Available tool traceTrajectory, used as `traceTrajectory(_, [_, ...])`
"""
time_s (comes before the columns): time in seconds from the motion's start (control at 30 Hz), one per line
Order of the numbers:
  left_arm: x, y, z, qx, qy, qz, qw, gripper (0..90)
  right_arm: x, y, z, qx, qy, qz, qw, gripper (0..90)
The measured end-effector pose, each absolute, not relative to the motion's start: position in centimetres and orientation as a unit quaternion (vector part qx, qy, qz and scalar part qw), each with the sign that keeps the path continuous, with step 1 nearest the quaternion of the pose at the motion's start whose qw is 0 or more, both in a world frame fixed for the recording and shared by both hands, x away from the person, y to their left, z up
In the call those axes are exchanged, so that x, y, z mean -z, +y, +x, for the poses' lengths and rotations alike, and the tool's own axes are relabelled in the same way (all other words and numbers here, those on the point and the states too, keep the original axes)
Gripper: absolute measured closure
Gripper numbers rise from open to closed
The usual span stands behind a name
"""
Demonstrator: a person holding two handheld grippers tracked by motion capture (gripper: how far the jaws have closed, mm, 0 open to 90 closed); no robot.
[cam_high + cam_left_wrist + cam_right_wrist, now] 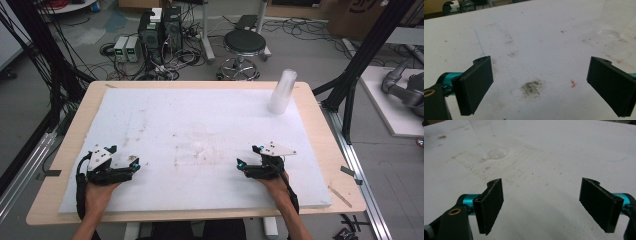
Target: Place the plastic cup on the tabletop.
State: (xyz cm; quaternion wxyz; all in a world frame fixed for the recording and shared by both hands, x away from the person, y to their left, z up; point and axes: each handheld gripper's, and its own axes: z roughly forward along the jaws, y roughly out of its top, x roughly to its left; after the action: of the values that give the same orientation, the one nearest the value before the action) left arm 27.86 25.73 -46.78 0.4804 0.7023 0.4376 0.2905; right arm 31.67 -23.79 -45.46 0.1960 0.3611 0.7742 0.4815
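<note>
A single clear plastic cup (196,136) stands upright in the middle of the white foam board (165,110), hard to make out. In the left gripper view its base (607,32) sits at the upper right, and in the right gripper view the base (498,153) sits at the upper left. My left gripper (125,156) rests low on the board's near left, jaws wide apart with nothing between them (540,67). On the near right my right gripper (246,157) is open and empty too (541,190). Both point inward toward the cup and are well short of it.
A tall stack of clear cups (282,91) stands at the board's far right corner. The board lies on a wooden table (320,130) and bears dirt smudges (532,87). A stool (244,45), cables and equipment boxes (160,32) lie on the floor beyond.
</note>
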Motion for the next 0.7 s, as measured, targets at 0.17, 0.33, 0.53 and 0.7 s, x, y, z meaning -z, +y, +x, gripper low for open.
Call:
traceTrajectory(0.17, [46.79,25.78,27.86,-0.29,0.439,0.7,0.483,6.8,45.45,-23.78,31.57,-0.482,0.773,0.362,0.198,19.4])
traceTrajectory(0.33, [46.8,25.77,27.83,-0.292,0.438,0.699,0.483,6.8,45.42,-23.8,31.43,-0.484,0.769,0.364,0.202,19.4])
traceTrajectory(0.53, [46.8,25.82,27.83,-0.291,0.44,0.698,0.484,6.8,45.42,-23.89,31.26,-0.49,0.766,0.358,0.213,19.4])
traceTrajectory(0.7, [46.8,25.92,27.81,-0.291,0.442,0.695,0.487,6.8,45.4,-23.96,31.19,-0.494,0.762,0.359,0.215,19.4])
